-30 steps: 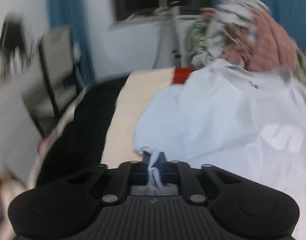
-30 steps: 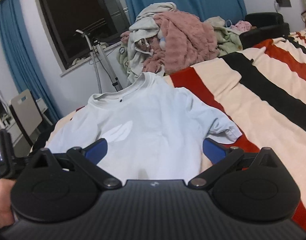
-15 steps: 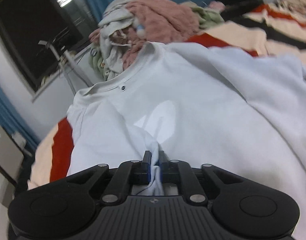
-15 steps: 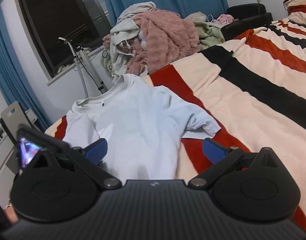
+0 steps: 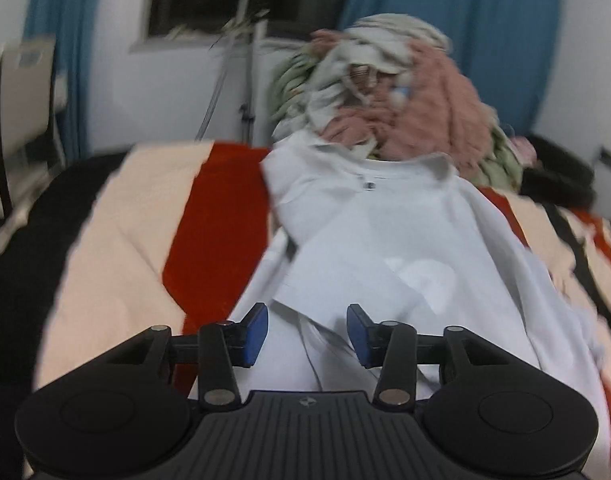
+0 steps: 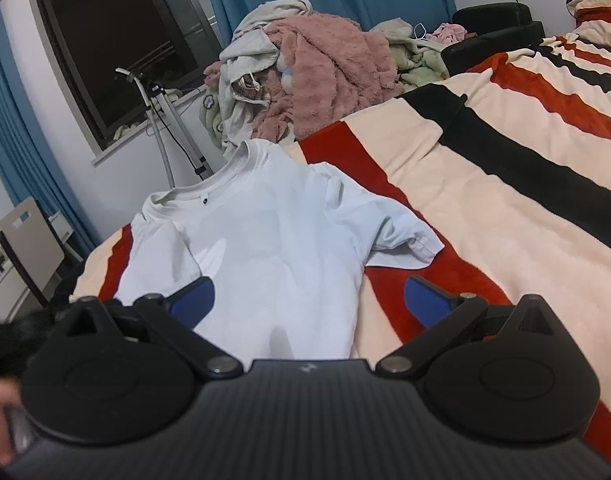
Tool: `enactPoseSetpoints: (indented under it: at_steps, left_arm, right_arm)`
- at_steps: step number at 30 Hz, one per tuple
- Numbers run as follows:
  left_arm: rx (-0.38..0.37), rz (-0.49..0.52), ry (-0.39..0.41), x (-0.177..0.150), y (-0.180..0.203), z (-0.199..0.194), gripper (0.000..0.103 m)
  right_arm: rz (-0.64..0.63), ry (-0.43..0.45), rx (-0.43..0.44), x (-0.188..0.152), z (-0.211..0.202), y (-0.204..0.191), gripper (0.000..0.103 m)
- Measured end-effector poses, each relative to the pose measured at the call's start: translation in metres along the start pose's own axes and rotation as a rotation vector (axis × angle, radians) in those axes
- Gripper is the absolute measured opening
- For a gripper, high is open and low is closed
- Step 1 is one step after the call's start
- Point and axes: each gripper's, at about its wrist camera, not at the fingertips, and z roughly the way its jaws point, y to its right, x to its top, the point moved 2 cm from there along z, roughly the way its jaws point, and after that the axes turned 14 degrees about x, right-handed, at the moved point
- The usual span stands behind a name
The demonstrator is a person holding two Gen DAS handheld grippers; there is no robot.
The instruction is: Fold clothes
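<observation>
- White T-shirt (image 6: 265,240) lying flat, front up, on a bed's striped blanket (image 6: 505,208) of red, cream and black, its collar towards a pile of unfolded clothes (image 6: 305,80).
- The shirt's left sleeve is folded in over its chest; its right sleeve (image 6: 409,236) is spread out on the blanket.
- Left gripper (image 5: 307,330): its jaws have just been opening, blue pads apart above the shirt's lower part, gripping nothing.
- Right gripper (image 6: 309,300): jaws wide open over the shirt's hem, empty.
</observation>
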Motion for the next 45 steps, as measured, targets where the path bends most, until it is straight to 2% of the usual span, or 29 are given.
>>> enactPoseSetpoints:
  at_steps: [1, 2, 3, 4, 5, 8, 12, 16, 19, 21, 23, 24, 27, 29, 31, 34, 41, 45]
  left_arm:
    - [-0.004, -0.018, -0.009, 0.004, -0.002, 0.009, 0.040]
    - [0.003, -0.021, -0.010, 0.007, -0.003, 0.017, 0.030]
    - [0.007, -0.028, -0.014, 0.010, -0.004, 0.024, 0.025]
    - [-0.002, -0.038, -0.025, 0.011, -0.006, 0.030, 0.013]
    - [-0.016, -0.043, -0.029, 0.013, -0.008, 0.032, 0.006]
    - [-0.042, -0.044, 0.022, 0.025, -0.019, 0.026, 0.004]
    - [-0.033, -0.075, 0.091, 0.066, -0.069, 0.011, 0.004]
    - [0.129, -0.093, 0.143, 0.133, -0.134, 0.020, 0.003]
    - [0.322, -0.085, 0.150, 0.180, -0.174, 0.043, 0.003]
    - [0.454, -0.051, 0.122, 0.194, -0.191, 0.067, 0.003]
    - [0.542, -0.027, 0.060, 0.197, -0.201, 0.096, 0.004]
    - [0.564, -0.021, 0.028, 0.195, -0.205, 0.110, 0.004]
    - [0.545, -0.028, -0.031, 0.181, -0.212, 0.136, 0.006]
    - [0.526, -0.039, -0.042, 0.175, -0.215, 0.132, 0.014]
    - [0.501, -0.042, -0.039, 0.172, -0.214, 0.115, 0.018]
    - [0.473, -0.031, -0.034, 0.158, -0.212, 0.063, 0.045]
    - [0.300, -0.015, -0.134, 0.066, -0.162, -0.105, 0.047]
    - [0.174, 0.009, -0.280, -0.018, -0.137, -0.197, 0.048]
  right_arm:
    - [-0.004, -0.002, -0.003, -0.001, 0.001, 0.000, 0.103]
    - [-0.009, -0.004, -0.006, -0.002, 0.002, 0.000, 0.103]
    - [-0.016, -0.008, -0.009, -0.003, 0.003, -0.001, 0.103]
    - [-0.024, -0.011, -0.014, -0.004, 0.004, -0.001, 0.103]
    - [-0.032, -0.015, -0.019, -0.005, 0.005, -0.001, 0.103]
    - [-0.053, -0.025, -0.034, -0.008, 0.008, -0.003, 0.103]
    - [-0.101, -0.030, -0.048, -0.014, 0.013, -0.009, 0.103]
    - [-0.144, -0.051, -0.053, -0.020, 0.023, -0.017, 0.103]
    - [-0.181, -0.038, -0.048, -0.022, 0.027, -0.024, 0.103]
    - [-0.206, -0.032, -0.044, -0.022, 0.030, -0.030, 0.103]
    - [-0.232, -0.028, -0.038, -0.023, 0.033, -0.035, 0.103]
    - [-0.247, -0.025, -0.035, -0.023, 0.035, -0.038, 0.103]
    - [-0.283, -0.024, -0.023, -0.025, 0.039, -0.044, 0.103]
    - [-0.294, -0.023, -0.009, -0.026, 0.042, -0.045, 0.103]
    - [-0.291, -0.024, 0.004, -0.026, 0.044, -0.046, 0.103]
    - [-0.296, -0.030, 0.014, -0.025, 0.045, -0.047, 0.103]
    - [-0.304, 0.008, 0.015, -0.020, 0.018, -0.052, 0.103]
    - [-0.320, 0.036, 0.015, -0.017, -0.012, -0.058, 0.103]
